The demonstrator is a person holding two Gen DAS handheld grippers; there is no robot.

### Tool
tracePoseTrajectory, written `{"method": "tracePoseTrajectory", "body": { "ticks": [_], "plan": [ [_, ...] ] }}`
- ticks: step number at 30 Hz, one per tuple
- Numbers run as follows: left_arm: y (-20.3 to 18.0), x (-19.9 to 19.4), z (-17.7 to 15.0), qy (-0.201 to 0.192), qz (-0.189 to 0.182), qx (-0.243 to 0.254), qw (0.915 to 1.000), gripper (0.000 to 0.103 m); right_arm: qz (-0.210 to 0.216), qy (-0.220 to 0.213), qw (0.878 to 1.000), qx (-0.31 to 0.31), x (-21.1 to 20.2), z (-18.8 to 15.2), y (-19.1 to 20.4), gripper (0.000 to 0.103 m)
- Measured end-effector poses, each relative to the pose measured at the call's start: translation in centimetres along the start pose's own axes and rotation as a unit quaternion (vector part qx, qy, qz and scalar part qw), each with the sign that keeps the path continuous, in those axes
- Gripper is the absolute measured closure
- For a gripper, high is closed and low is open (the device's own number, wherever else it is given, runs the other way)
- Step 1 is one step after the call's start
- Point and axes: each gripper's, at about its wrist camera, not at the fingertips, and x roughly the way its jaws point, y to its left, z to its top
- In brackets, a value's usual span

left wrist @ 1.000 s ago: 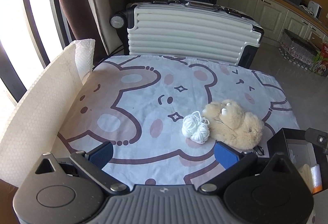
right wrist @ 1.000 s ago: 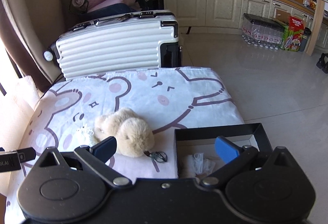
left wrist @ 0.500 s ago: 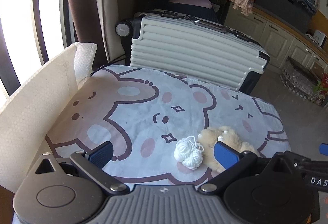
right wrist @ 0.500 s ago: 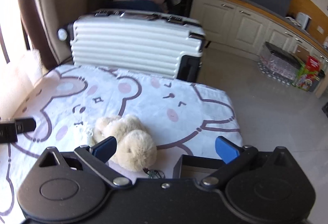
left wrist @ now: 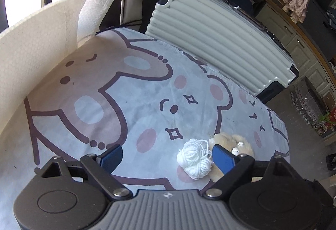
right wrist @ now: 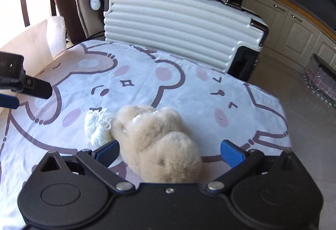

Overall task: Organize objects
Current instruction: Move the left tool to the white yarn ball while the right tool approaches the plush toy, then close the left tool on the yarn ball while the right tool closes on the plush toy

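Note:
A beige plush toy lies on the bear-print cloth, with a small ball of white yarn touching its left side. My right gripper is open, its jaws standing either side of the plush's near end. My left gripper is open and empty above the cloth; the yarn lies just inside its right finger and the plush shows behind that finger. The left gripper's finger also shows at the left edge of the right wrist view.
A white ribbed suitcase lies along the cloth's far edge. A cream foam sheet stands up along the left side. Kitchen cabinets and tiled floor are to the right.
My right gripper has swung left from over the black box to the plush, which now sits between its jaws. My left gripper has shifted left and tilted; yarn and plush stay put.

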Motion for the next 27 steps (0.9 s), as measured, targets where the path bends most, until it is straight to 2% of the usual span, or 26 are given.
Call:
{"method": "tracePoseTrajectory", "body": {
  "ticks": [5, 13, 17, 20, 23, 24, 25, 27],
  "plan": [
    [0.4, 2.3, 0.0, 0.032, -0.018, -0.026, 0.9990, 0.015, 0.019, 0.018, 0.999, -0.039, 3.0, -0.2, 0.8, 0.000],
    [1.1, 4.8, -0.1, 0.062, -0.033, -0.060, 0.9957, 0.017, 0.013, 0.034, 0.996, -0.076, 6.4, 0.6, 1.7, 0.000],
    [1.5, 5.5, 0.0, 0.070, -0.034, -0.069, 0.9946, 0.018, 0.035, 0.061, 0.996, -0.056, 8.0, 1.1, 1.3, 0.000],
    [1.8, 5.8, 0.0, 0.070, -0.041, -0.079, 0.9936, 0.018, 0.064, 0.085, 0.994, -0.015, 8.9, 1.5, 0.6, 0.000],
    [2.0, 6.0, 0.1, 0.069, -0.053, -0.091, 0.9920, 0.018, 0.066, 0.095, 0.993, 0.008, 9.5, 1.8, 0.2, 0.000],
    [2.1, 6.1, 0.1, 0.069, -0.058, -0.097, 0.9912, 0.018, 0.070, 0.098, 0.993, 0.009, 9.5, 1.8, 0.2, 0.002],
    [2.1, 6.2, 0.1, 0.069, -0.062, -0.102, 0.9905, 0.018, 0.074, 0.103, 0.992, 0.011, 9.6, 1.8, 0.2, 0.017],
    [2.1, 6.5, 0.1, 0.071, -0.071, -0.112, 0.9886, 0.018, 0.068, 0.122, 0.990, 0.014, 9.6, 1.8, 0.2, 0.029]
  ]
}}
